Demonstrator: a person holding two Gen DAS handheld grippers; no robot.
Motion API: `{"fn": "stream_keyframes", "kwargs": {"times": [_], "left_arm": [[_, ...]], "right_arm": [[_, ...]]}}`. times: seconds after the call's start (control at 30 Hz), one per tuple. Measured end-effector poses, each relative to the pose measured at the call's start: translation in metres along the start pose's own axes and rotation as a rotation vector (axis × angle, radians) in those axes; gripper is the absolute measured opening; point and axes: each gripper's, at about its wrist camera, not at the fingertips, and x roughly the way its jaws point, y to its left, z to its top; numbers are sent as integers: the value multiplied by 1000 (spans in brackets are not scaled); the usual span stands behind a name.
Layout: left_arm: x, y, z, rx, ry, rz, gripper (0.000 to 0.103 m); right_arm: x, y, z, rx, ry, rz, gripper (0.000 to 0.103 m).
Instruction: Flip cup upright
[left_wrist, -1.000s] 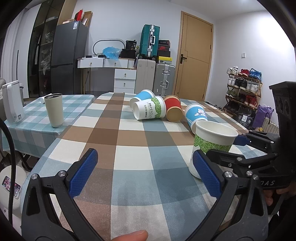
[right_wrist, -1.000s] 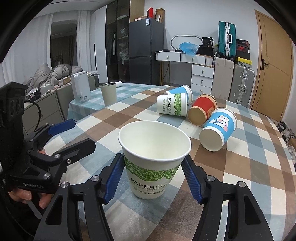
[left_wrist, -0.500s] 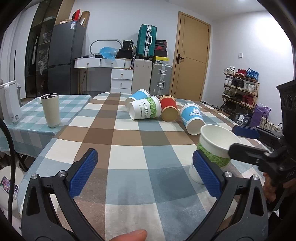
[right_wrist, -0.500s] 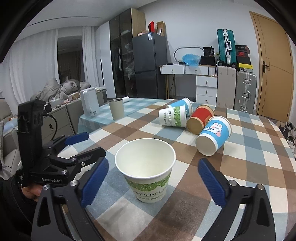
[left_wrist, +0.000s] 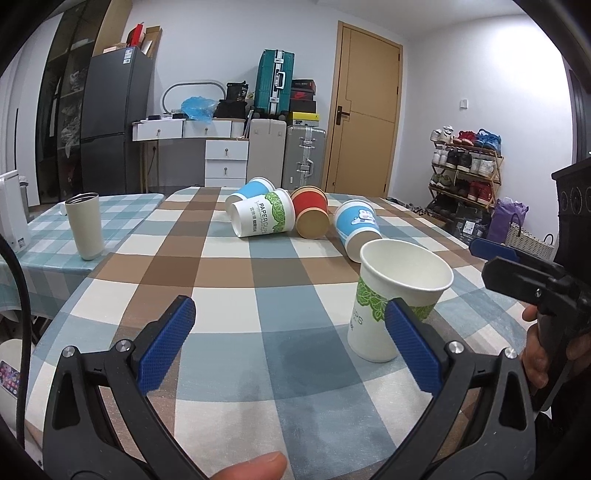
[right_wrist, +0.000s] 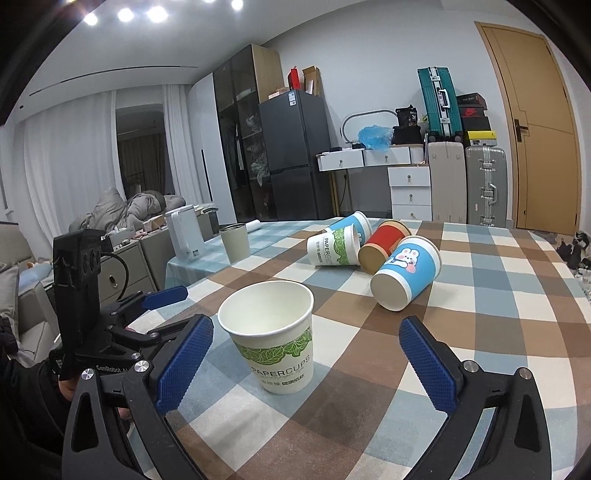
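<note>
A white paper cup with green leaf print (left_wrist: 397, 295) (right_wrist: 271, 332) stands upright on the checked tablecloth, mouth up. My right gripper (right_wrist: 306, 362) is open and empty, just behind the cup and apart from it; it also shows at the right of the left wrist view (left_wrist: 517, 269). My left gripper (left_wrist: 288, 343) is open and empty, to the left of the cup; it shows in the right wrist view (right_wrist: 147, 310). Several cups lie on their sides farther back: a white-green one (left_wrist: 262, 218), a red one (left_wrist: 310, 214), a blue bunny one (right_wrist: 406, 271) and another blue one (left_wrist: 247, 190).
A grey metal tumbler (left_wrist: 85, 225) stands on the adjoining table at the left, with a white appliance (right_wrist: 184, 236) beside it. The table's right edge (left_wrist: 436, 229) runs past the cups. Suitcases, drawers and a fridge stand behind.
My right gripper opened, let go of the white-green cup and drew back and up from it. The cup now stands free. My left gripper stayed open and shifted slightly.
</note>
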Motion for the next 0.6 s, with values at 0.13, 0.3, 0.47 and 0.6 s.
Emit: {"fn": "stream_keyframes", "kwargs": {"times": [0.13, 0.3, 0.47, 0.6], "left_arm": [[1, -2, -1, 2, 0, -1, 102], [1, -2, -2, 3, -2, 0, 102], [1, -2, -2, 4, -2, 2, 102], [1, -3, -2, 4, -2, 4, 102]], "right_arm": [[0, 1, -3, -6, 1, 2, 103], [-1, 1, -4, -5, -3, 2, 103], [-1, 2, -5, -7, 0, 3, 103], [-1, 3, -5, -10, 2, 4, 103]]}}
